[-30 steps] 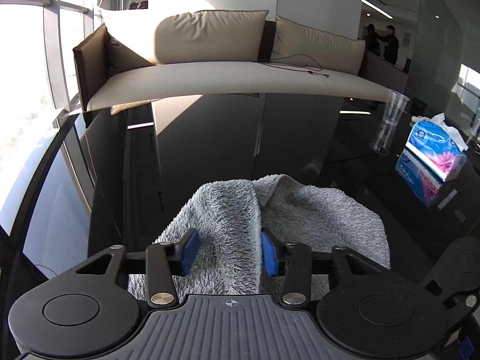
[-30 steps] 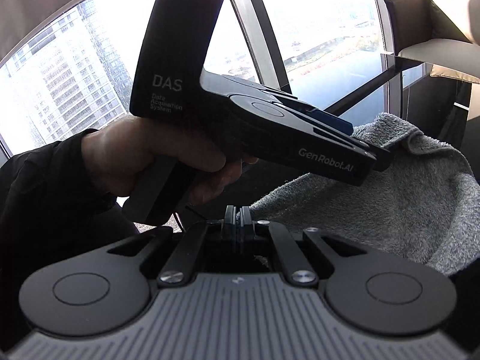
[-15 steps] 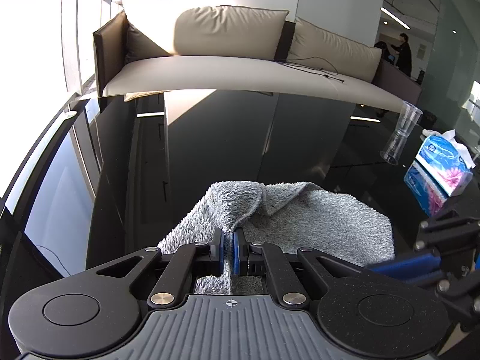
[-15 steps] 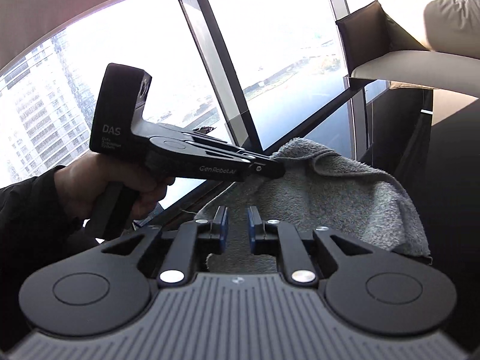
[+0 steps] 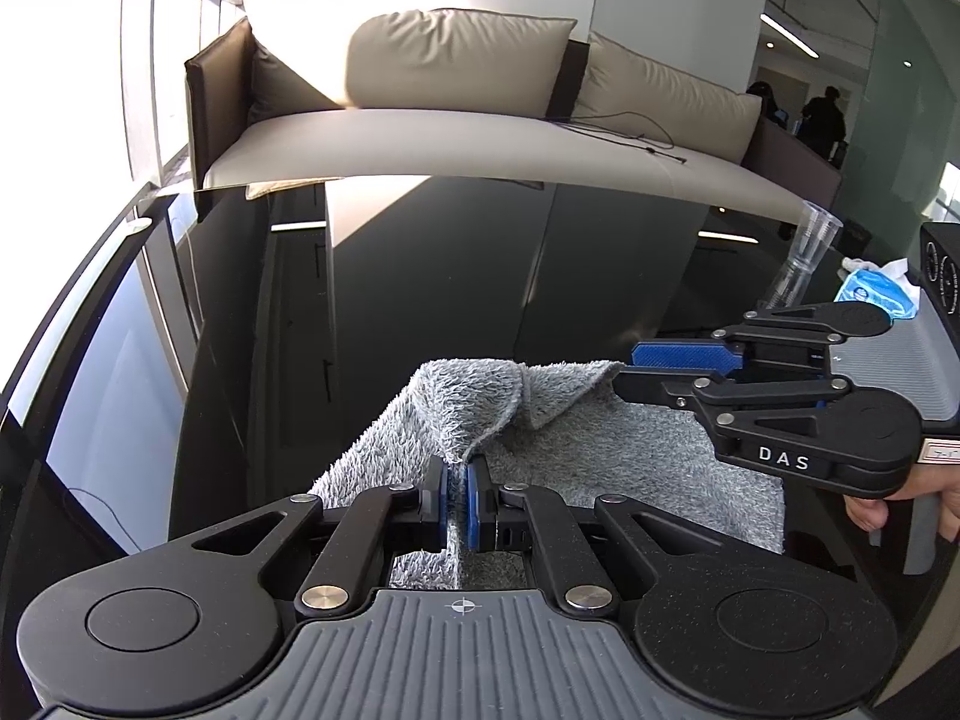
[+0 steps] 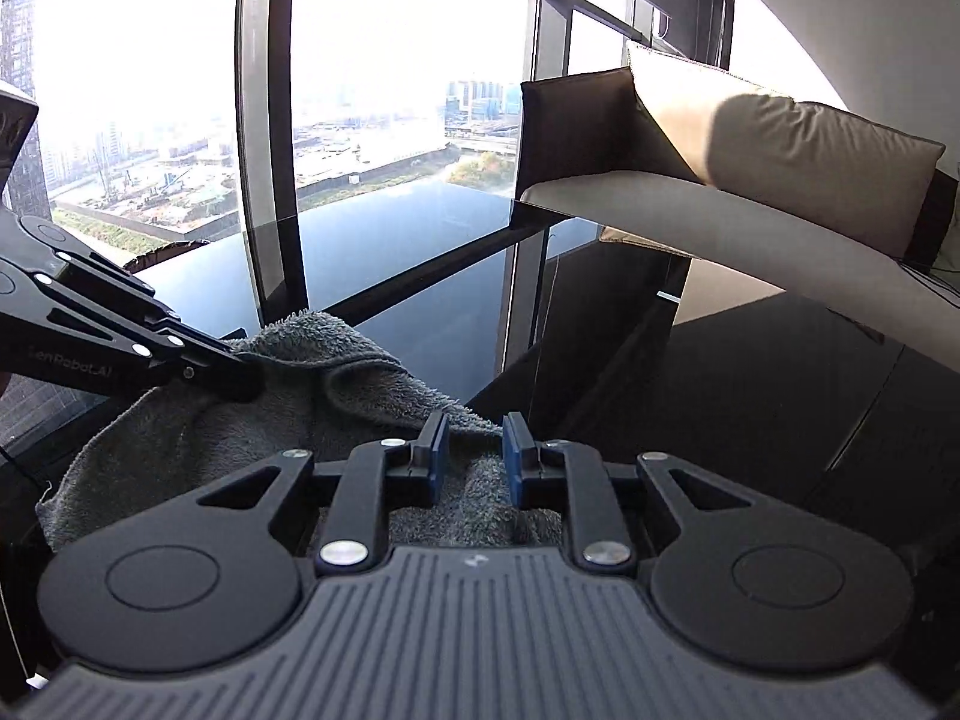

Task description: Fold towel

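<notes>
A fluffy grey towel (image 5: 630,462) lies rumpled on the glossy black table (image 5: 420,276). My left gripper (image 5: 459,480) is shut on a raised fold of it near the front edge. The right wrist view shows that same gripper (image 6: 246,381) at the left, pinching the towel (image 6: 180,438). My right gripper (image 6: 474,438) is open, with its blue pads apart on either side of the towel's edge and not pressing on it. From the left wrist view the right gripper (image 5: 627,369) comes in from the right at the towel's far corner, held by a hand (image 5: 900,498).
A beige sofa (image 5: 480,144) with cushions runs behind the table. Stacked clear plastic cups (image 5: 810,246) and a blue tissue pack (image 5: 876,294) stand at the right, behind the right gripper. Tall windows (image 6: 390,120) line the table's left side. People stand far off at the back right.
My left gripper closed on a fold of the towel and holds it pinched. My right gripper went from shut to open and swung over to the towel's far corner.
</notes>
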Demonstrator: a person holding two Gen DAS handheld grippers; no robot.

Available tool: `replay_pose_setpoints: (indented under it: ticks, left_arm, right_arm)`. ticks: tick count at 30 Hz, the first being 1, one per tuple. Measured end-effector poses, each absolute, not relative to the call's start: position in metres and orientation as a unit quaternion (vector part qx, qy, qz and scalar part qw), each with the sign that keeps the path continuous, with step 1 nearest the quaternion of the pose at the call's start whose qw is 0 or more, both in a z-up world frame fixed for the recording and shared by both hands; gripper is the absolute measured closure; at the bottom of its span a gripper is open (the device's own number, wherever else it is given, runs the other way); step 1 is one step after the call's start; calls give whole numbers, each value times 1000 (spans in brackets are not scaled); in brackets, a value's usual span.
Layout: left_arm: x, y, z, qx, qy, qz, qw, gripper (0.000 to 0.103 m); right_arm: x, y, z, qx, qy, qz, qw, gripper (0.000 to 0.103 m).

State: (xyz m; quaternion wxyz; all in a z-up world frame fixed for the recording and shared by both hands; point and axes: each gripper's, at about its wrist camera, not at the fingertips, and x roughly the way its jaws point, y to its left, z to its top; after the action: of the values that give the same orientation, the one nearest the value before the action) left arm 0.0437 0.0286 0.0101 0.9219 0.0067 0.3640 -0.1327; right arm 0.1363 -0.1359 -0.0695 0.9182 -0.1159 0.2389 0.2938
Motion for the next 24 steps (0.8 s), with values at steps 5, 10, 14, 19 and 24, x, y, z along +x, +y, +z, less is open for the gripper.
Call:
replay_pose_setpoints:
  ticks: [5, 10, 14, 19, 24]
  left_arm:
    - [42, 28, 10, 7, 363, -135, 922, 97]
    - [40, 27, 9, 8, 364, -137, 921, 97]
    - [40, 27, 8, 9, 364, -136, 921, 97]
    - [41, 27, 7, 8, 365, -134, 921, 97]
    - [40, 33, 6, 1, 361, -120, 925, 97]
  right_arm:
    - [136, -134, -80, -148, 229, 288, 918, 67]
    - [143, -130, -87, -148, 243, 296, 912, 60]
    - [143, -132, -86, -127, 255, 307, 908, 63]
    - [146, -140, -83, -83, 277, 302, 908, 97]
    - [141, -146, -74, -70, 265, 263, 925, 98]
